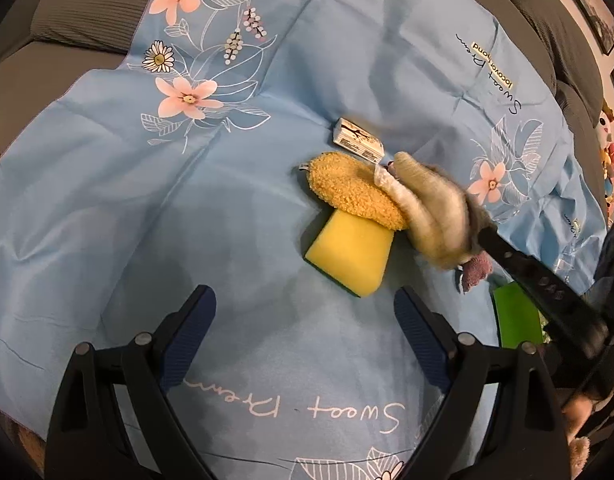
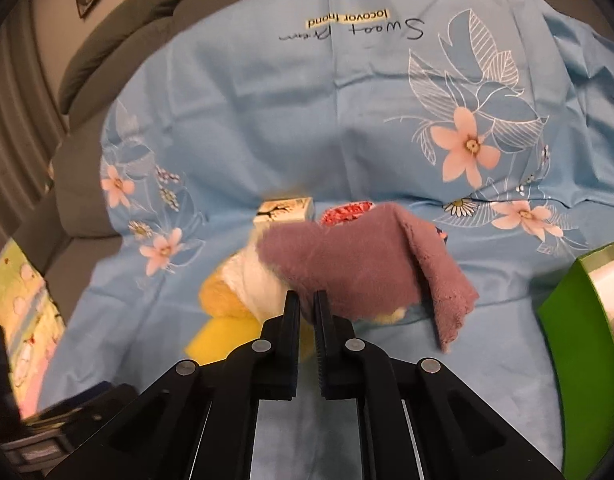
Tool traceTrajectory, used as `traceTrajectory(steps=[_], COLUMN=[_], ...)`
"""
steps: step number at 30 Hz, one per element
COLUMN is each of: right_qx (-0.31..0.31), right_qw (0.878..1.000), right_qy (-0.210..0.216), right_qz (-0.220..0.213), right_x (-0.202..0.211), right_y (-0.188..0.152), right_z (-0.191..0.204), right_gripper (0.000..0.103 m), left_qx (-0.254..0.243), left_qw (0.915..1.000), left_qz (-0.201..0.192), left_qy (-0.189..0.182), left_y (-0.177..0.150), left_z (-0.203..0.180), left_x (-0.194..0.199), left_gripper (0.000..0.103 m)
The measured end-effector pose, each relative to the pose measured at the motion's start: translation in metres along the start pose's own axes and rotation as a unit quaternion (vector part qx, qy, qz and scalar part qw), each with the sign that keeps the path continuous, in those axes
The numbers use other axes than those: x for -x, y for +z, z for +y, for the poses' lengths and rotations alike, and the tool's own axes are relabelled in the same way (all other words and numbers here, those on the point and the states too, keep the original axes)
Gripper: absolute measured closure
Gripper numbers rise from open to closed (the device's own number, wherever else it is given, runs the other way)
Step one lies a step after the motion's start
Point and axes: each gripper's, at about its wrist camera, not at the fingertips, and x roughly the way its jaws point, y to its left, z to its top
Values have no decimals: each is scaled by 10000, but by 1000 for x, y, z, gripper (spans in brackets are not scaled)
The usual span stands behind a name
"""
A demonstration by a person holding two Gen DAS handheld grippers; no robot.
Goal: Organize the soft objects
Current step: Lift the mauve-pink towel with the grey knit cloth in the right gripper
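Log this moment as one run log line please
left gripper: open, empty | right gripper: shut on mauve cloth | yellow sponge: on blue sheet | green box: right

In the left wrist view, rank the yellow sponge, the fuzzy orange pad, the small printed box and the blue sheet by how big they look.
1. Blue sheet, by far the largest.
2. Orange pad and yellow sponge: alike, and the pad covers part of the sponge, so unranked.
3. Printed box, smallest, though farthest from the camera.

the left gripper is held wide open, tipped down, with nothing between its two fingers. the right gripper is pinched tight on a soft purple cloth, tipped down too, its fingers almost touching.
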Motion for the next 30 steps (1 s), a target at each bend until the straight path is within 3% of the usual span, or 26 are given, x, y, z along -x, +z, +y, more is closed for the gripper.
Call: traceTrajectory(steps=[7,12,20,30], right_qx=[-161,-162,-231,129], right_qw=[9998,9989,9943,9894], right_qy=[-146,-203,-22,470], right_qz=[4,-386,-1044,-1369], right_x=[7,39,109,162], right_y=[-3,7,26,13], right_z=[-5,-2,12,44], right_gripper=[99,100,100,100], left_qx=[12,10,26,165], left_qw=[10000,9999,9999,9997], left_qz=[43,22,69,-23], left_qy=[-81,-115,-146,-162], left_y=[-1,0,-1,1], left_z=[0,0,-1,4], left_x=[0,1,1,8], left_gripper=[13,13,13,13])
